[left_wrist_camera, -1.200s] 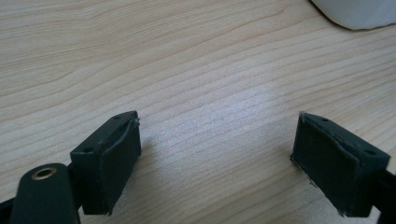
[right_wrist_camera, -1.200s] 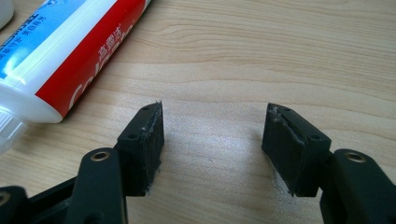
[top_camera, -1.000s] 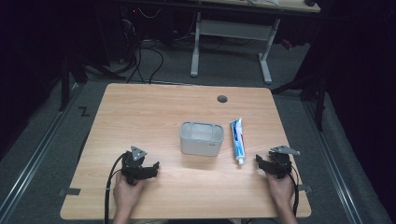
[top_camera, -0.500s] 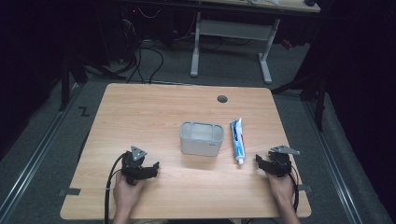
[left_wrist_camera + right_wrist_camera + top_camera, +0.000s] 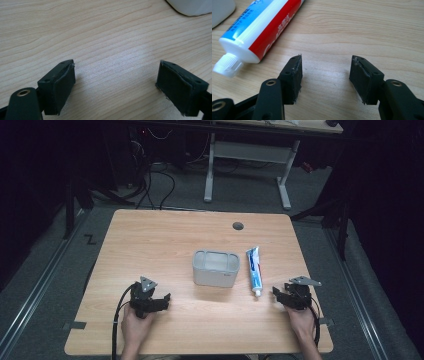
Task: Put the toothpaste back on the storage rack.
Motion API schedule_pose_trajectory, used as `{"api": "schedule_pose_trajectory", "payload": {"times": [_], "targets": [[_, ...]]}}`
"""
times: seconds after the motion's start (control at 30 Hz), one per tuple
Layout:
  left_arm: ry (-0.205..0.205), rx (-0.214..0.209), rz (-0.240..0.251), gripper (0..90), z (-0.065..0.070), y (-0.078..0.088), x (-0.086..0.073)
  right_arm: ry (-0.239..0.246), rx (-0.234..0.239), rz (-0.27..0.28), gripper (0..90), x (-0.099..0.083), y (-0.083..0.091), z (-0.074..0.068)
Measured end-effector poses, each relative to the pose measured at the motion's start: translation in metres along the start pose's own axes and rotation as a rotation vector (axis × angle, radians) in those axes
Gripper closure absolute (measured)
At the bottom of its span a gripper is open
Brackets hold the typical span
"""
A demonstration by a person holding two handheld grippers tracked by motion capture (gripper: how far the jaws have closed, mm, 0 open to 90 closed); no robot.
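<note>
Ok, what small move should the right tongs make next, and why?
Probably slide the right tongs toward the white cap of the red, white and blue toothpaste tube: the jaws, just closing a little, stand open with nothing between them, and the tube lies close beside them.

A light wooden table [image 5: 165, 245] carries everything. A grey rectangular container [image 5: 216, 267] stands on it, ahead of the left gripper's fingers [image 5: 62, 85] and off to their right. A toothpaste tube [image 5: 254, 268] lies flat just beside the container, its white cap [image 5: 227, 67] near the right gripper's fingers [image 5: 294, 77], ahead of them and to their left. Bare wood lies between each pair of fingers. A round cable hole [image 5: 238, 226] sits well beyond the container.
</note>
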State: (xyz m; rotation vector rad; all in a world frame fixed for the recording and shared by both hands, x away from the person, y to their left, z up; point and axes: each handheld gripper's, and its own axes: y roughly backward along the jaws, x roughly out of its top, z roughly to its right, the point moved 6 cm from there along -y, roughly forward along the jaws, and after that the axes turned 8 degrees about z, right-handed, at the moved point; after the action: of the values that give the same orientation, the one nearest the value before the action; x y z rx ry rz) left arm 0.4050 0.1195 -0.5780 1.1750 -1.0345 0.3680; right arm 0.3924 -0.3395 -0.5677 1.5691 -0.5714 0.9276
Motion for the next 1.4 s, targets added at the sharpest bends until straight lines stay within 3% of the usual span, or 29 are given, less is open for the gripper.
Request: {"api": "schedule_pose_trajectory", "payload": {"times": [0.4, 0.93, 1.4], "targets": [[-0.001, 0.001, 0.001, 15.7, 0.0, 0.0, 0.0, 0.009, 0.012, 0.026, 43.7, 0.003, 0.011, -0.008], [-0.001, 0.0, -0.001, 15.6, 0.0, 0.0, 0.0, 0.022, 0.07, 0.058, 45.4, 0.013, 0.022, -0.027], [-0.001, 0.0, -0.001, 15.6, 0.0, 0.0, 0.0, 0.092, 0.099, 0.064, 45.8, 0.039, 0.016, -0.044]]}}
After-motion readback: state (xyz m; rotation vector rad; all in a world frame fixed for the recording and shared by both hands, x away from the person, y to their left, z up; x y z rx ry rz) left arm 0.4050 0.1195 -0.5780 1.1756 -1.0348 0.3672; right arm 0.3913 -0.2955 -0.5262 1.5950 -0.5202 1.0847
